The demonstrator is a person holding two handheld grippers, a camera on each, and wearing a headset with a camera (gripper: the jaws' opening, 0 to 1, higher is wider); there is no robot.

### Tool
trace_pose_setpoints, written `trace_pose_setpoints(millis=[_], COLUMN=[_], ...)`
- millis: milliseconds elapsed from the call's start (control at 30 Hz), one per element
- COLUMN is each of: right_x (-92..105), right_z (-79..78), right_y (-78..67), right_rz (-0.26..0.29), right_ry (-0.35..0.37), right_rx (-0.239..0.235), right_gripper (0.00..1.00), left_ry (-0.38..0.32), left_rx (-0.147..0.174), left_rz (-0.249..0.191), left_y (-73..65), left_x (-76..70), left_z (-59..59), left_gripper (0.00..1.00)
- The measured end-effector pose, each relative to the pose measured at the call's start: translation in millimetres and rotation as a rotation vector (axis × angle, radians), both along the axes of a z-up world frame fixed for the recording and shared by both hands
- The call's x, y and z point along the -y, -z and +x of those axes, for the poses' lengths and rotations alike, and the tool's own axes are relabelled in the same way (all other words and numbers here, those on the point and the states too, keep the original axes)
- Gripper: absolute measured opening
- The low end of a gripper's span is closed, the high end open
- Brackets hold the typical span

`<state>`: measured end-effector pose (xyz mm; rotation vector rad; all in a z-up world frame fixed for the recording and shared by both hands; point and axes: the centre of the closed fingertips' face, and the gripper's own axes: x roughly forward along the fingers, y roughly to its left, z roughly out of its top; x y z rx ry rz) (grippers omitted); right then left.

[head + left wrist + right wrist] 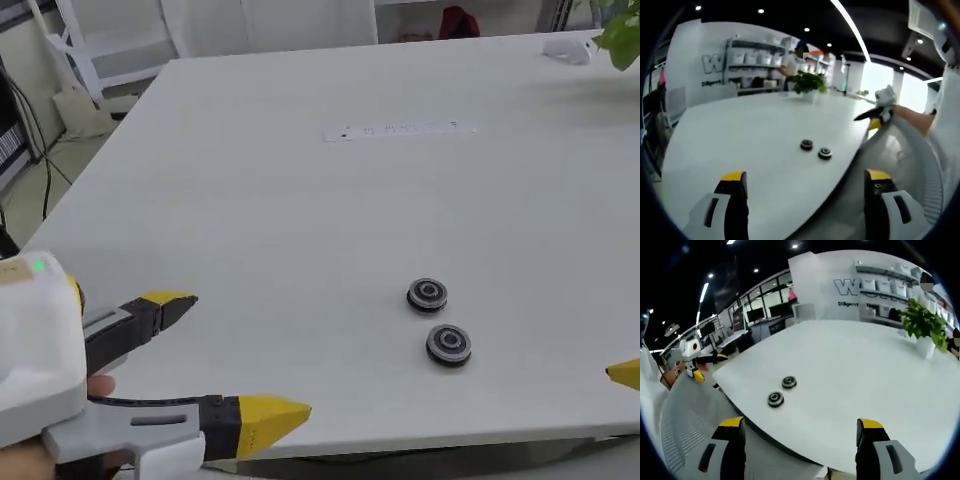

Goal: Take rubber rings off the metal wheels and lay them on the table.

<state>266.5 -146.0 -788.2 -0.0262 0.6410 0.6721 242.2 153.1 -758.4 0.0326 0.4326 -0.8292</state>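
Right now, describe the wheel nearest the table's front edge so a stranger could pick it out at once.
On the large white table, look near the front edge, where two small metal wheels with dark rubber rings lie close together, not touching. The one meant is the wheel closer to the edge and slightly right; its neighbour sits farther in.

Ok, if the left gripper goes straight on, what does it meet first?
Likely the two metal wheels, lying nearly dead ahead on the table; nothing stands before them. Which one first is unclear.
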Motion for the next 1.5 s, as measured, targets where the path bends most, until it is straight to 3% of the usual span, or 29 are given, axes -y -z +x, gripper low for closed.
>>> trace_pose_setpoints(millis=[100, 467, 700, 800, 1067, 1200, 1333, 1500], right_x=[0.2, -2.2, -6.1, -7.9, -23.9, -30.8, -35.5, -34.1], right_z=[-1.3, -3.0, -4.6, -3.9, -8.3, -11.7, -11.3, -6.5], right_y=[3.6, 5.0, 4.9, 4.3, 2.0, -1.3, -5.0, 1.7], right_rz=[0.006, 0.007, 0.038, 0.051, 0.067, 0.102, 0.152, 0.117], right_ry=[0.003, -0.016, -0.025, -0.03, -0.116, -0.126, -0.147, -0.184], right_rx=[-0.027, -0.037, -0.052, -0.054, -0.055, -0.066, -0.061, -0.044], right_gripper=[0.91, 0.92, 0.94, 0.96, 0.99, 0.99, 0.99, 0.99], left_ry=[0.013, 0.017, 0.029, 0.029, 0.034, 0.043, 0.032, -0.004], left_rx=[-0.004, -0.011, -0.014, 0.006, 0.009, -0.008, -0.005, 0.012], left_rz=[0.003, 0.007, 0.009, 0.017, 0.035, 0.057, 0.064, 0.044], left_y=[0.6, 1.1, 1.6, -0.1, 2.3, 8.7, 8.2, -1.4], left_x=[1.5, 2.5, 4.8, 4.9, 6.5, 10.2, 10.0, 14.2], left_z=[-1.6, -2.0, -1.8, 0.4, 5.9, 7.2, 11.5, 24.6], left_gripper=[0.98, 0.98, 1.0, 1.0, 1.0, 1.0, 1.0, 1.0])
